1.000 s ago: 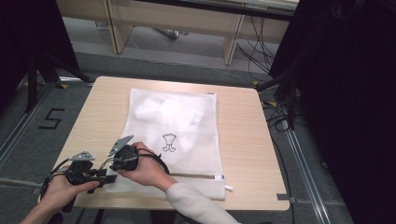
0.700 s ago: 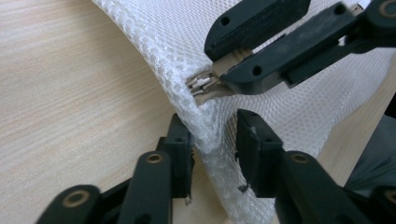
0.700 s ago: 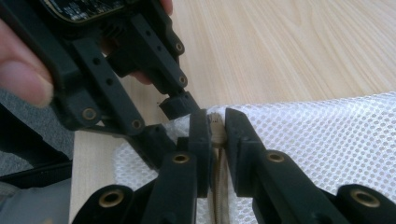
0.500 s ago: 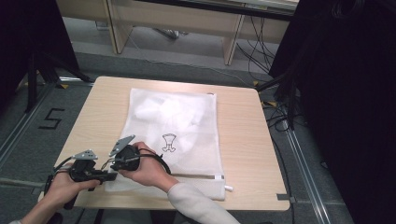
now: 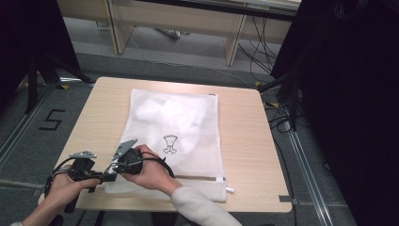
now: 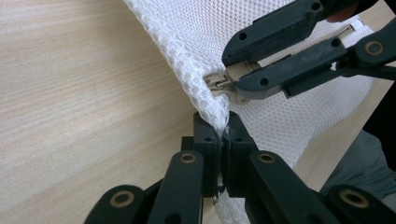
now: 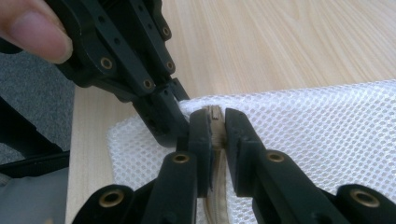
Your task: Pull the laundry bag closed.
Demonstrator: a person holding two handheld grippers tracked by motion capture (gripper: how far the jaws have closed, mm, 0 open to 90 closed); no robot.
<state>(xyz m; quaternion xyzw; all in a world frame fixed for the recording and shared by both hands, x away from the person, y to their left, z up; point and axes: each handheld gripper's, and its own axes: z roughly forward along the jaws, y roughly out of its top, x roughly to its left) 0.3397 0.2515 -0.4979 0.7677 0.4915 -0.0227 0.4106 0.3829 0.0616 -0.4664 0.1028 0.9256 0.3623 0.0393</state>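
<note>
A white mesh laundry bag lies flat on the wooden table, with a white garment bearing a small black drawing inside. Its zipper runs along the near edge. At the bag's near-left corner, my left gripper is shut on the mesh edge. Right beside it, my right gripper is shut on the metal zipper pull, which also shows in the left gripper view. The two sets of jaws almost touch.
The table's front edge runs just under both hands. Bare wood lies left and right of the bag. On the grey floor are a taped "5", cables at the right, and black stand legs at the left.
</note>
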